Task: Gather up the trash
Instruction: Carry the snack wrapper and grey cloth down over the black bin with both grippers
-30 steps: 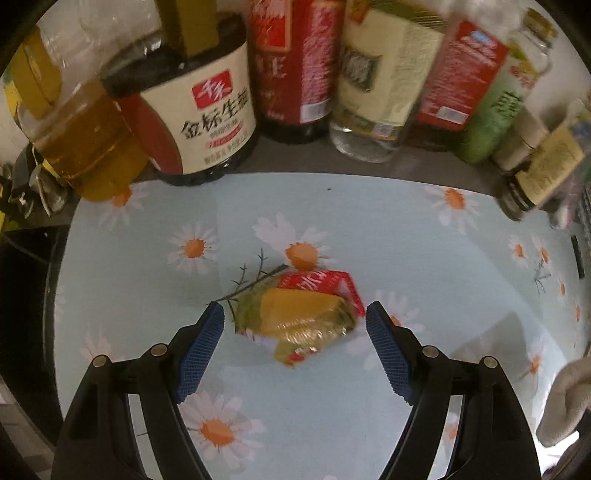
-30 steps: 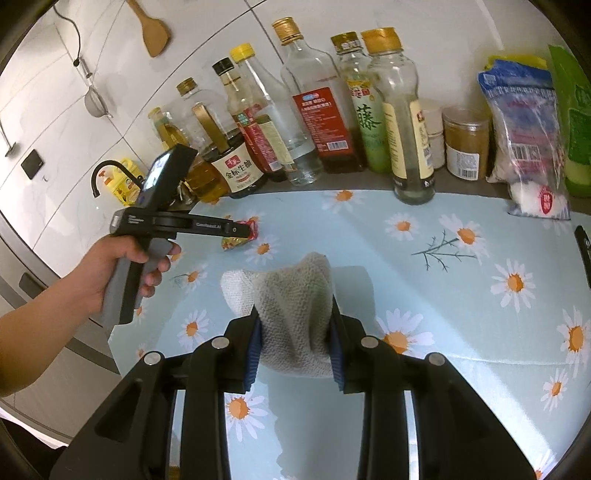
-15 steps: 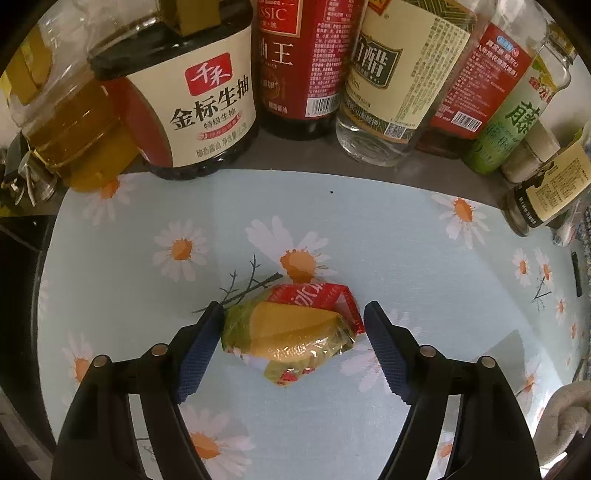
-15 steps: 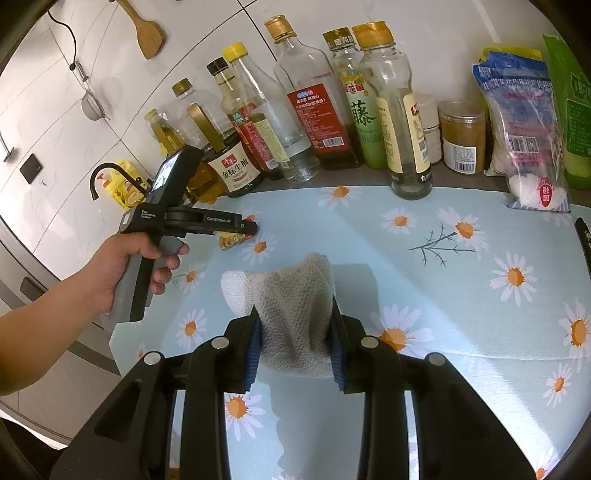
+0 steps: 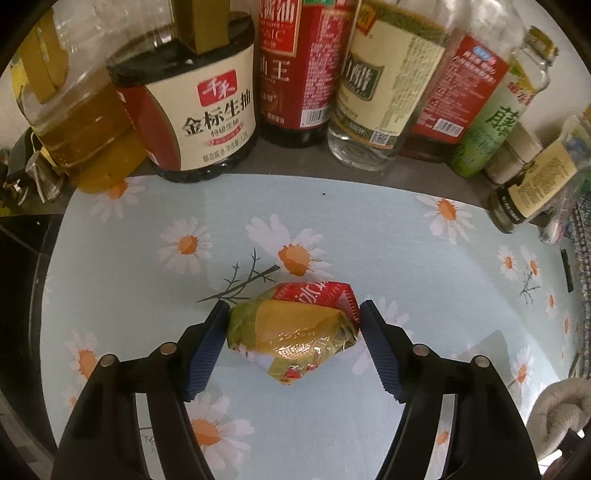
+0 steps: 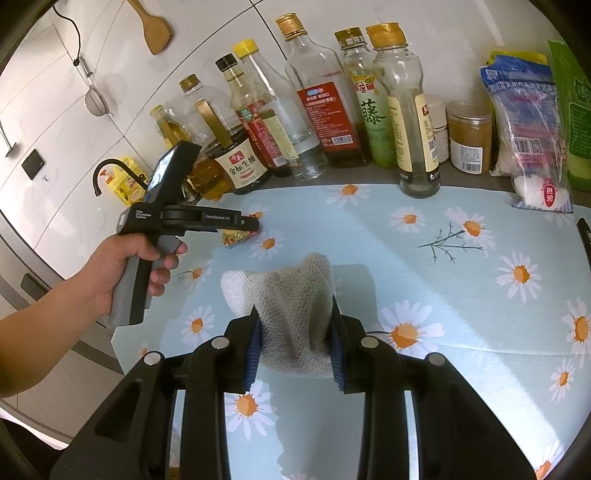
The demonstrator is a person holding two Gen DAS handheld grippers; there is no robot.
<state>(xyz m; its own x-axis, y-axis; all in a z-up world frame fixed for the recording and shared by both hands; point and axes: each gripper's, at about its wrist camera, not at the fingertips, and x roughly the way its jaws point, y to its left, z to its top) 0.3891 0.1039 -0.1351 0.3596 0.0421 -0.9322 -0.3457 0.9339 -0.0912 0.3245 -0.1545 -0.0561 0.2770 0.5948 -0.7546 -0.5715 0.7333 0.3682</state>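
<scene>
- The left gripper (image 5: 293,319) points steeply down at a crumpled snack wrapper (image 5: 295,328), yellow and red, lying on the daisy-print mat (image 5: 406,258) near the mat's back left corner.
- Its jaws have just been closing in; the wrapper sits between the blue pads (image 5: 207,350), the left pad touching it and the right one right at its red edge, though I cannot tell if they squeeze it yet.
- Seen from the right wrist camera, a person's hand (image 6: 122,266) holds that gripper by its grey handle, its tip over the wrapper (image 6: 236,236).
- The right gripper (image 6: 295,332) is clamped tight on a beige knitted cloth (image 6: 291,295), which bunches up between the pads and droops toward the mat (image 6: 480,295).
- Along the back edge of the counter stands a row of bottles: a soy sauce bottle (image 5: 195,122) with a cream label, a cooking oil bottle (image 5: 81,140) at the mat's left corner, a red-labelled bottle (image 5: 299,66), and a clear vinegar bottle (image 5: 376,92).
- Farther right along that back edge sit a spice jar (image 6: 469,140) and a plastic bag (image 6: 528,129).
- A wooden spatula (image 6: 153,27) hangs on the white wall.
</scene>
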